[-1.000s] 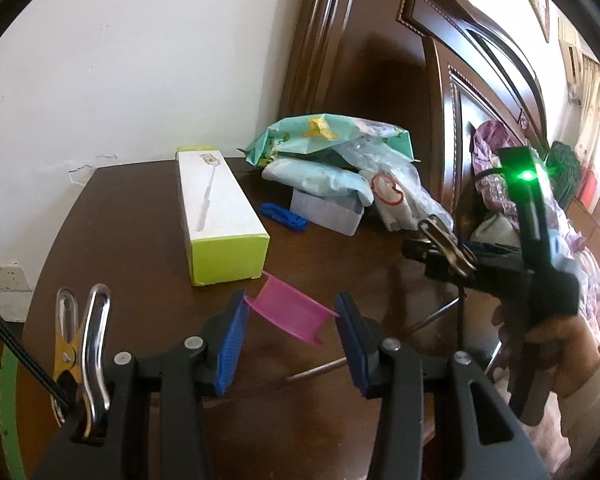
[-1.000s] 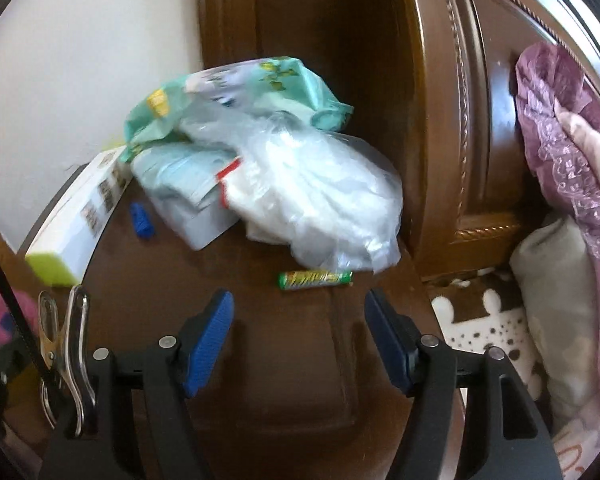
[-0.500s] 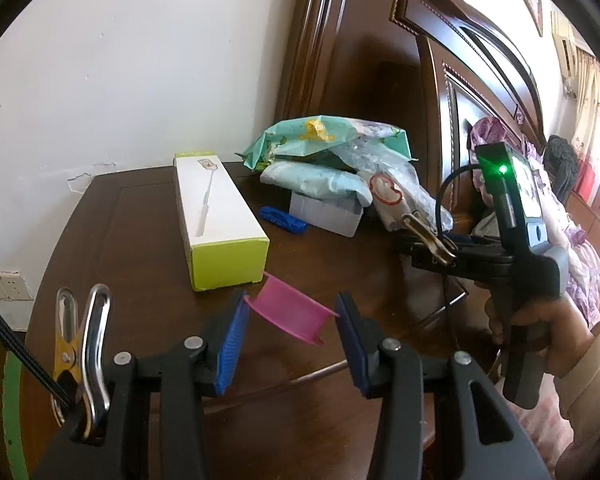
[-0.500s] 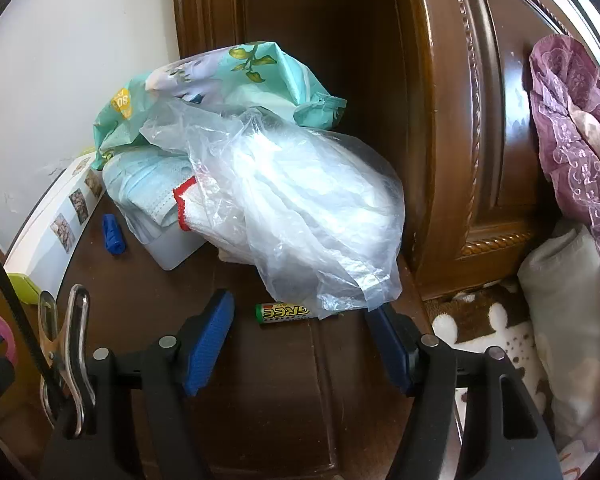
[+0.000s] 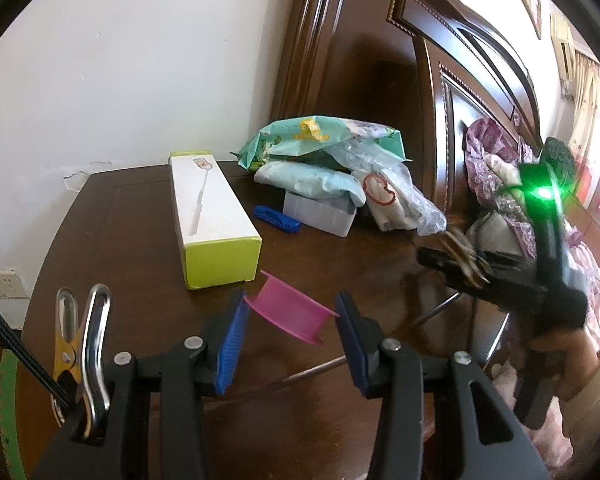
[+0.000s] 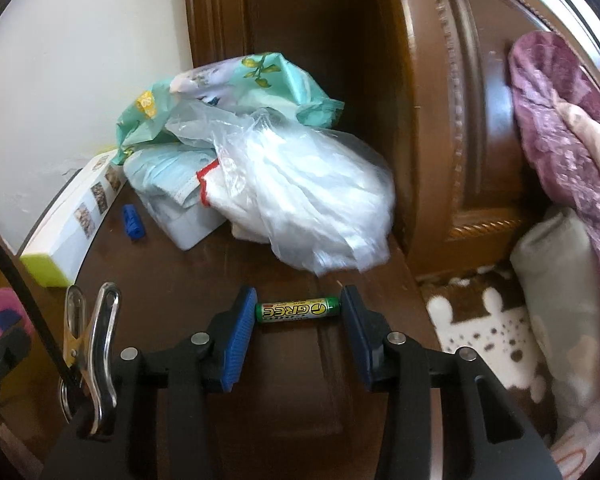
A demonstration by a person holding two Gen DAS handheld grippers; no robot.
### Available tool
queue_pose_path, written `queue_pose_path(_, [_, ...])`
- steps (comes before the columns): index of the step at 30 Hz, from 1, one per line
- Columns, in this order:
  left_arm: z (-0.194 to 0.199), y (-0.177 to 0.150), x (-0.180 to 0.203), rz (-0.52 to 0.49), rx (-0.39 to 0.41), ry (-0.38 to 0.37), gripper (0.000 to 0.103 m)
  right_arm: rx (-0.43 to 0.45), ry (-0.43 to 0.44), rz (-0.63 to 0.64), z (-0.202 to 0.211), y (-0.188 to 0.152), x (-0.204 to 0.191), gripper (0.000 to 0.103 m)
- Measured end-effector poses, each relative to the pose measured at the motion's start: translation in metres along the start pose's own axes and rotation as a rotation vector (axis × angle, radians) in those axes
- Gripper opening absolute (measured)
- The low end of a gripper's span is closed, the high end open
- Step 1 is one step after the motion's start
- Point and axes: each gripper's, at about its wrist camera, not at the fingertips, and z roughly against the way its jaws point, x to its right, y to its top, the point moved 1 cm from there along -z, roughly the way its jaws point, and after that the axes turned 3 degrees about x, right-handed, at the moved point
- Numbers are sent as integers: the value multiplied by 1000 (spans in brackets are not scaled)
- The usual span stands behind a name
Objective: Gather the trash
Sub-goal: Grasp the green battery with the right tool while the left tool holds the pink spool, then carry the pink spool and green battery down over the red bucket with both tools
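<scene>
Meanwhile, low in the left wrist view, the left gripper clamps a pink plastic spool endwise. In the right wrist view, the right gripper has just been closing around a green cylindrical battery at lower centre – pads at both ends, contact unclear. An off-centre squeeze could shoot the battery out – it rolls.

Left wrist cam: low over the worktop, facing wall and headboard, angled down. Right wrist cam: closer in, looking down at the worktop's headboard corner. Shared: plastic bag pile, white box.
</scene>
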Motion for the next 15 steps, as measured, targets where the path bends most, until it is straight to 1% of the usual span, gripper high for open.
queue_pose_path(6, [11,-1,5,3,15,-25,47,47,-26,-21,42,-18,13,44])
queue_pose_path(8, [15,-1,7,-5,23,-22,47,63,-27,-34,57,-25,18,44])
queue_pose_path(15, [40,-8,13,-31,25,-60,47,150,-31,-87,127,-68,35,44])
